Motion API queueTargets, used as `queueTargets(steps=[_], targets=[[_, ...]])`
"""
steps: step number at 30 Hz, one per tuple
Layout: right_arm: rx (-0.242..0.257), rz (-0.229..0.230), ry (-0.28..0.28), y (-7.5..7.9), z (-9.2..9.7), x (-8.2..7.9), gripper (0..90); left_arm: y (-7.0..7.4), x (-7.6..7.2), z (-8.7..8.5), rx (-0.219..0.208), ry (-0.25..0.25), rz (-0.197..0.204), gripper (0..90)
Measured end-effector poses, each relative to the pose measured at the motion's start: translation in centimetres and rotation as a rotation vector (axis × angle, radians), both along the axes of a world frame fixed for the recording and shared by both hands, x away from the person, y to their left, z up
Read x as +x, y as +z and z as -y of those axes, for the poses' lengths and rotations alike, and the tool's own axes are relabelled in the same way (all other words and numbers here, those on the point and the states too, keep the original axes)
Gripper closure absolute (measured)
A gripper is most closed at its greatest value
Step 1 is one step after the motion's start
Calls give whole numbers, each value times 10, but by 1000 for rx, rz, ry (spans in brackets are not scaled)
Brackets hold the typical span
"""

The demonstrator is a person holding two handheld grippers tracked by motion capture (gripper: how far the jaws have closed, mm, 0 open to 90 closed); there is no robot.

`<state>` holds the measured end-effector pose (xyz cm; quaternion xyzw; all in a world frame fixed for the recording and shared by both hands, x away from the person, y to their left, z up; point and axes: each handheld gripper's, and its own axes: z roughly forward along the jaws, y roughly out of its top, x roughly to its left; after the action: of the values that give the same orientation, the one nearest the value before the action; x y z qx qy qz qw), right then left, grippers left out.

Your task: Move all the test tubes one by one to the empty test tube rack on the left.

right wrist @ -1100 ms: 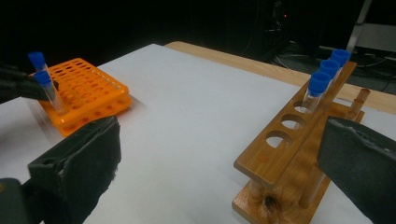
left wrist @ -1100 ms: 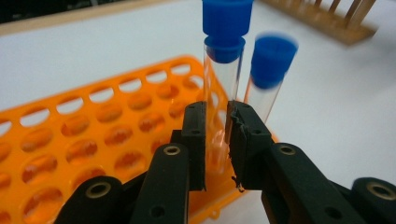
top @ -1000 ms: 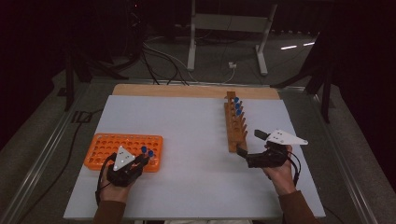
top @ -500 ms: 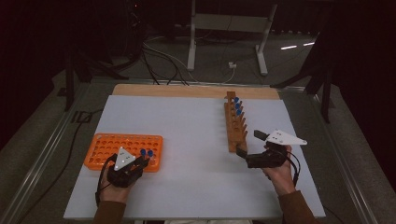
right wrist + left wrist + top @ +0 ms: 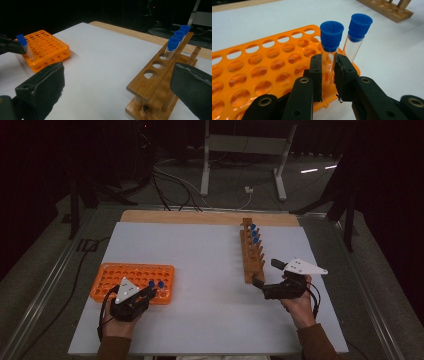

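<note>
- Left gripper (image 5: 329, 75) clenched on a blue-capped tube (image 5: 330, 47) in the orange rack (image 5: 262, 65).
- Right gripper (image 5: 117, 87) released, wooden rack (image 5: 160, 85) at its 3 o'clock.

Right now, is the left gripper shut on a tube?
Yes: the left gripper pads press the blue-capped tube standing in the orange rack.

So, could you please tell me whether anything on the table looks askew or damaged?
One thing: in the orange rack, the far blue-capped tube leans sideways, while the near tube, clamped by the left hand-held gripper, stands upright.
</note>
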<state>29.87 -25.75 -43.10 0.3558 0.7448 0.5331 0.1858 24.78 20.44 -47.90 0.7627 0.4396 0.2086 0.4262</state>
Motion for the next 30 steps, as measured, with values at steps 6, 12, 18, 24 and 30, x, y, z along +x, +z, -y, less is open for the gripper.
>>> queueTargets(steps=[6,12,18,24,30], targets=[[7,7,-5,5,-1,3,0,9,-5,-5,-62,-4,61,691],[15,12,-19,10,-1,8,0,19,-10,-14,-131,9,128,554],[21,6,-33,11,-2,15,0,24,-9,-21,-175,39,156,416],[2,3,-52,11,-6,25,1,25,-7,-21,-149,105,169,203],[-18,3,-78,11,-7,35,1,24,-7,-25,-144,143,168,119]])
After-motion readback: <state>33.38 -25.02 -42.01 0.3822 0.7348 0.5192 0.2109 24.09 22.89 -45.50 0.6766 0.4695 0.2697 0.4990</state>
